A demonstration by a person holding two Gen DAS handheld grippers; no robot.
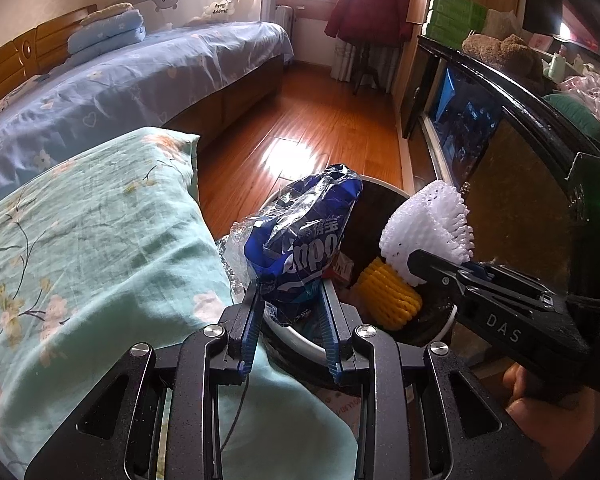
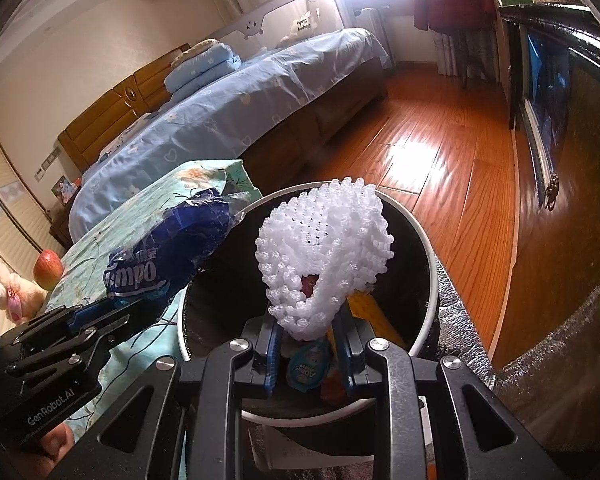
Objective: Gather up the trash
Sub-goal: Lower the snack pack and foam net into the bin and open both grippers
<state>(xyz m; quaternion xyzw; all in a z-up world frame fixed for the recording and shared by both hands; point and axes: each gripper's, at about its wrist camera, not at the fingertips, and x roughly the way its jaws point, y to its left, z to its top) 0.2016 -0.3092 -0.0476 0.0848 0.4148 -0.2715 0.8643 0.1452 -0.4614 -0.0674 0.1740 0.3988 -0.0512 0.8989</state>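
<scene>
Now | blue wrapper (image 1: pixel 300 256) between left fingers (image 1: pixel 252 312) | over bin (image 1: pixel 384 188)

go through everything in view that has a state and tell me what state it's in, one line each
Left gripper: shut on the blue wrapper.
Blue wrapper: crumpled, held above the bin's edge.
Right gripper: shut on the white foam net.
White foam net: held over the bin's opening.
Trash bin: open, partly filled.
Yellow foam net: lying inside the bin.
Apple: whole, resting on the green floral cloth.
</scene>
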